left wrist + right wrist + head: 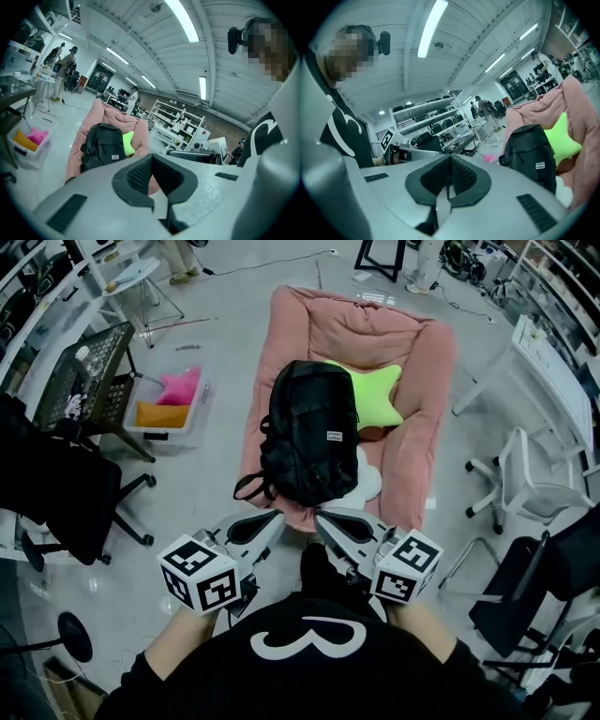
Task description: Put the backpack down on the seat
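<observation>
The black backpack point(309, 432) lies on the pink cushioned seat point(422, 409), next to a bright green star cushion point(375, 395). No gripper touches it. My left gripper point(277, 517) and right gripper point(319, 517) hover side by side just in front of the seat's near edge, close to the person's chest, both shut and empty. In the left gripper view the closed jaws point(151, 155) point toward the backpack point(103, 147) on the seat point(77, 145). The right gripper view shows its closed jaws point(451, 157), with the backpack point(532, 157) to the right.
A white cushion point(366, 484) peeks out beside the backpack. A black office chair point(56, 493) stands left, a white chair point(534, 484) right. A plastic bin point(173, 404) with pink and orange items and a black crate point(89, 376) sit on the floor at left.
</observation>
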{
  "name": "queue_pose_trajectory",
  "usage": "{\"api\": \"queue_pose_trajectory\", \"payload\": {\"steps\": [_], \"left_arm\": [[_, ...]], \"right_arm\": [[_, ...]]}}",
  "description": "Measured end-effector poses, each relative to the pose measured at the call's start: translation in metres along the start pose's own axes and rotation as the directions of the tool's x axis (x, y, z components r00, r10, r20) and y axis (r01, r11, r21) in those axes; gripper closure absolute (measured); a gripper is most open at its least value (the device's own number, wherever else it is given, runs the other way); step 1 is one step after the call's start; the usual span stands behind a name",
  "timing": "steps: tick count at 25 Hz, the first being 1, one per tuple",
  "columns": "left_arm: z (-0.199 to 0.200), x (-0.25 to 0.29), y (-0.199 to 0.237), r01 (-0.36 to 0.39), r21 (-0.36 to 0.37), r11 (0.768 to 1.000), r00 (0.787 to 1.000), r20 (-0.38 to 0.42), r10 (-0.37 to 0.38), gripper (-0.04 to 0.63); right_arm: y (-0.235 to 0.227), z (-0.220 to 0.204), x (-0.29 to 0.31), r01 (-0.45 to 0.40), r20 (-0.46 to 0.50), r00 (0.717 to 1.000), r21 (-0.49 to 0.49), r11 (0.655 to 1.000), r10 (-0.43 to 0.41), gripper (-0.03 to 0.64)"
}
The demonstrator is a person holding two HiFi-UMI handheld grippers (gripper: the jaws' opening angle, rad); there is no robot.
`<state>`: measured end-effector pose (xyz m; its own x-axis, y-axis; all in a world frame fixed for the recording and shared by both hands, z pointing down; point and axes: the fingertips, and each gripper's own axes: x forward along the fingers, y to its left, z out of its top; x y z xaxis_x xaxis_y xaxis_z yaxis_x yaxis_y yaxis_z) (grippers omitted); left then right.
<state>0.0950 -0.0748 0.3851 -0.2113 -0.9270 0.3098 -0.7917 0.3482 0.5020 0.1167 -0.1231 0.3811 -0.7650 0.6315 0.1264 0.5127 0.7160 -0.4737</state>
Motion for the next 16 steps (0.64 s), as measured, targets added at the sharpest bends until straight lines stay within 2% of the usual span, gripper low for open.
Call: {"api": "queue_pose_trajectory", "payload": {"steps": [3, 7, 16], "left_arm": [[-0.011, -0.010, 0.001, -0.012, 0.007, 1.000, 1.000, -0.019, 0.012, 0.589], [-0.023, -0.019, 0.007, -0.015, -0.023, 1.000, 0.999, -0.031, 0.015, 0.589], [-0.043, 0.019, 0.020, -0.022, -0.010, 1.000, 0.998, -0.059, 0.021, 0.589]], "right_arm": [[0.010, -0.009, 0.004, -0.010, -0.016, 1.000, -0.016, 1.000, 0.010, 0.613], [0.015, -0.020, 0.006, -0.005, -0.027, 1.000, -0.003, 1.000, 0.005, 0.612], [-0.026, -0.044, -0.002, 0.000, -0.011, 1.000, 0.059, 0.998, 0.001, 0.612]]}}
